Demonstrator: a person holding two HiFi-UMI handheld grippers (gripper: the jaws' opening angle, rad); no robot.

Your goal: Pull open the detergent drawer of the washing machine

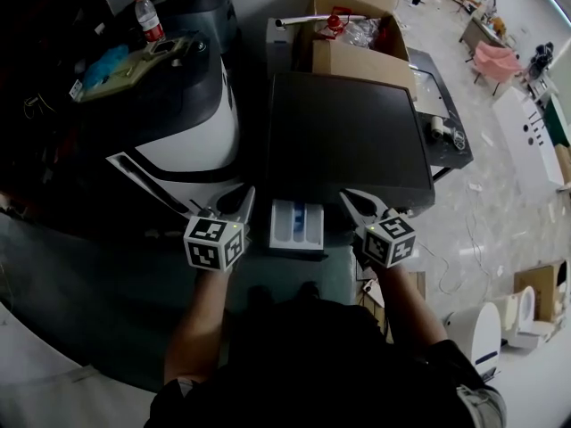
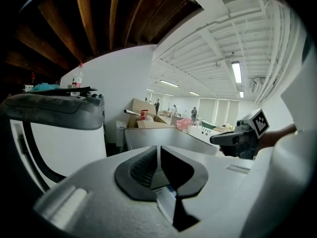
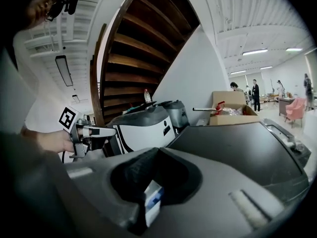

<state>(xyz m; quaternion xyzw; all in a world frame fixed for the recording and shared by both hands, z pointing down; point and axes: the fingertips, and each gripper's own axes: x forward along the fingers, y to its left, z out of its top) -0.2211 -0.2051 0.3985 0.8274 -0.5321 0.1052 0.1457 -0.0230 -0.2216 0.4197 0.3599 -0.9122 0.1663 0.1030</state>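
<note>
At washer front, either side of pulled-out drawer: left gripper and right gripper held clear, jaws closed together on nothing, pull probably finished.

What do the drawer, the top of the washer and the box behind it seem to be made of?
Drawer: probably moulded plastic, glossy white with a blue insert.
Washer top: dark and smooth with a faint sheen; painted metal or plastic, I cannot tell which.
Box: cardboard, judging by its matte brown surface and open flaps.
</note>
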